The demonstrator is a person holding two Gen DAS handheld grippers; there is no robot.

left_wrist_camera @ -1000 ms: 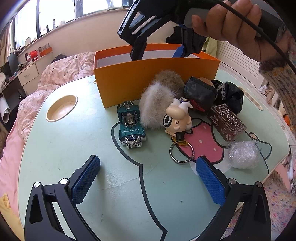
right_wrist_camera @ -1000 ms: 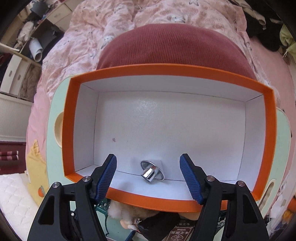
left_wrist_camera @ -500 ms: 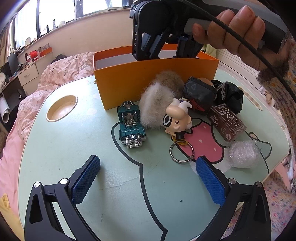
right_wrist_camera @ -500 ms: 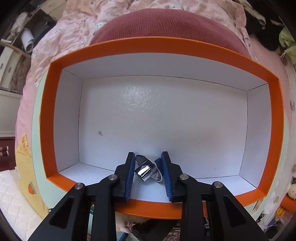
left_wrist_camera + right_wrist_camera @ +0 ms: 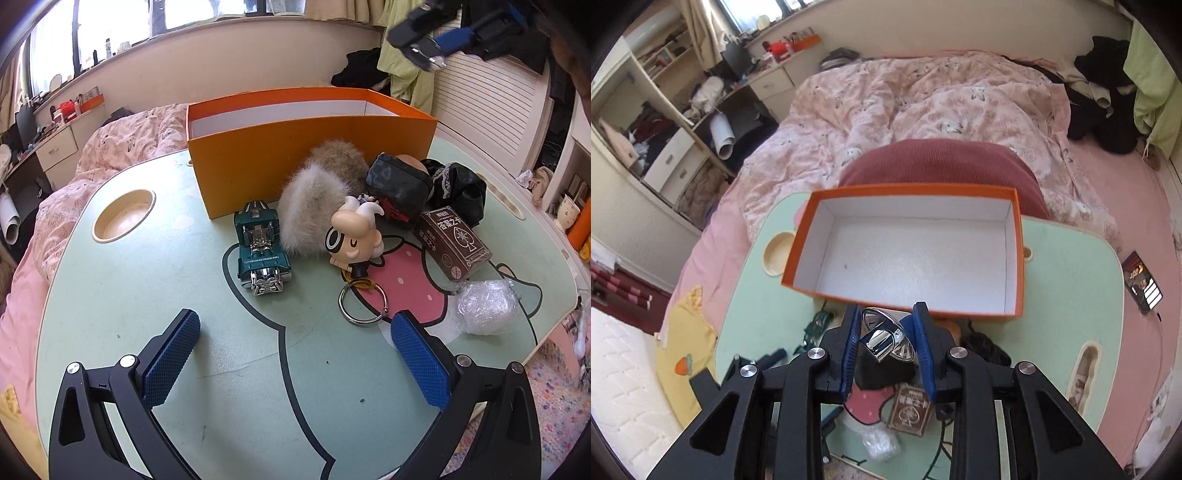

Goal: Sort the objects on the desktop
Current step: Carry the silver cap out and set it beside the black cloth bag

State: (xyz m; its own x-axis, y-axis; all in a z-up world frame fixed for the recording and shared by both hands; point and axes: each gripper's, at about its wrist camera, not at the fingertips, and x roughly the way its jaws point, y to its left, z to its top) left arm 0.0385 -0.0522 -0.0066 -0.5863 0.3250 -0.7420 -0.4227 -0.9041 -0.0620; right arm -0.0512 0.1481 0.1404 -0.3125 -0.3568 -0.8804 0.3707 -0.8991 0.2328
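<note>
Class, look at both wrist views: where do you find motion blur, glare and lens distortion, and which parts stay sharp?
Left wrist view: the right gripper at top right is smeared by motion blur, while the toy car and card box stay sharp; the orange box bows from fisheye distortion. Right wrist view: the chrome piece between the jaws glints with glare; the table clutter beneath is blurred.
</note>
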